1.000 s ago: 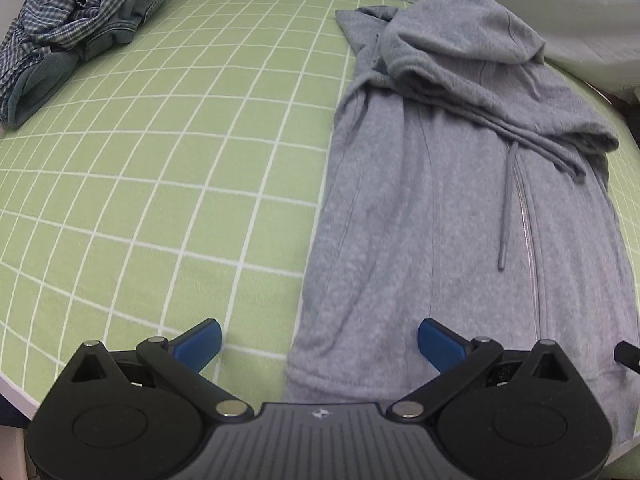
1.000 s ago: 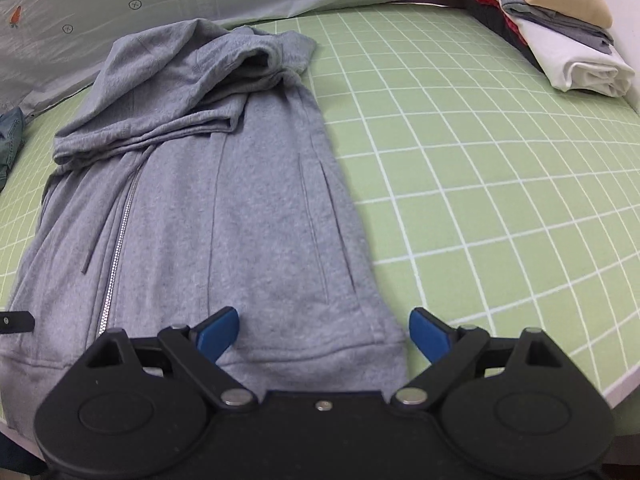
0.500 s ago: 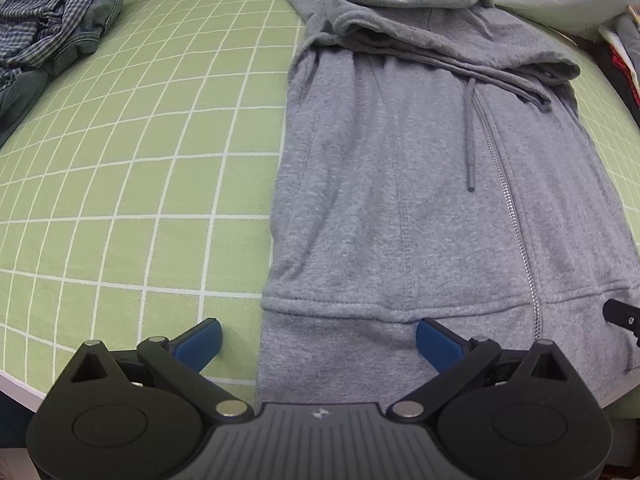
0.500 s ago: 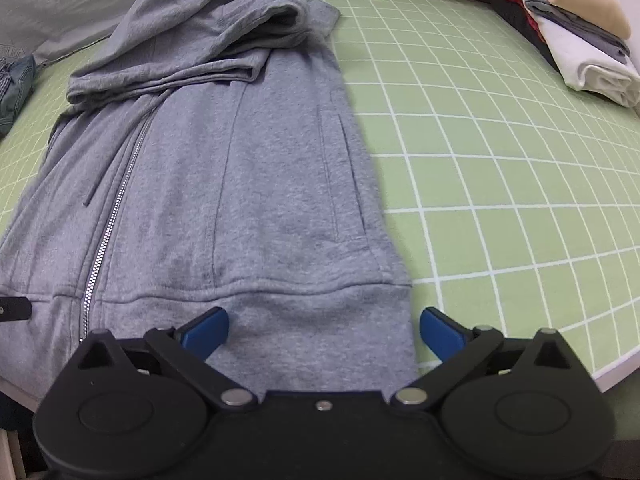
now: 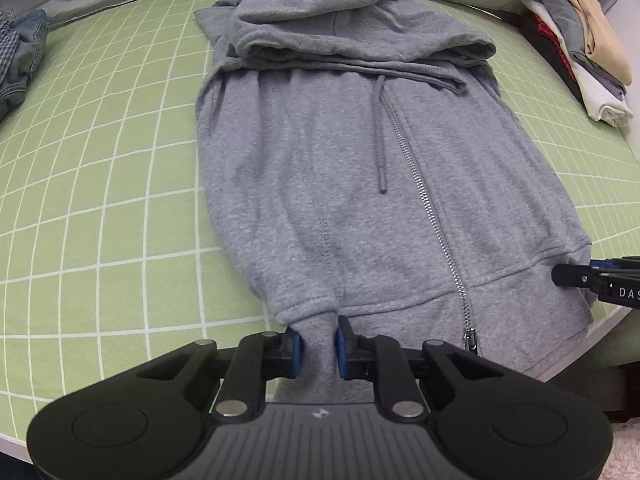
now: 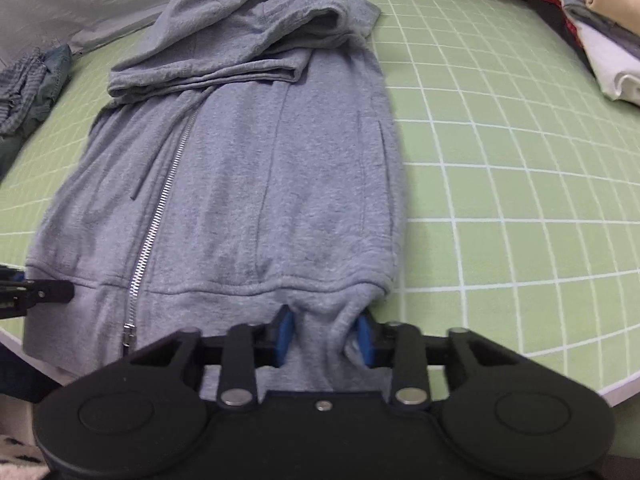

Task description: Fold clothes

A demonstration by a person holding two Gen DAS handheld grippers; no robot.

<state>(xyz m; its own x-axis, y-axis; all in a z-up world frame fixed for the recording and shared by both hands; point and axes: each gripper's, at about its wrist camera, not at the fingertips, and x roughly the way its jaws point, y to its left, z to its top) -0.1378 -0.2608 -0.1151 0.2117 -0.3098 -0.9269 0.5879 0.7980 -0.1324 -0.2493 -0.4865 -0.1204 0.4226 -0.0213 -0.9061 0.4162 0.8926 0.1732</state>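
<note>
Closing on hoodie (image 5: 340,184) hem: left tool (image 5: 318,346), right tool (image 6: 325,334) (separate views).

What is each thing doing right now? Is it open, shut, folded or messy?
Grey zip-up hoodie: flat, zipped, sleeves folded in.
Left gripper: closing, hem bunched between pads.
Right gripper: closing, hem bunched between pads.
Stack of clothes: folded.
Denim and checked clothes: crumpled.

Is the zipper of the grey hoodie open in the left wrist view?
No, the zipper runs closed down the front of the grey hoodie, to its pull at the hem.
</note>
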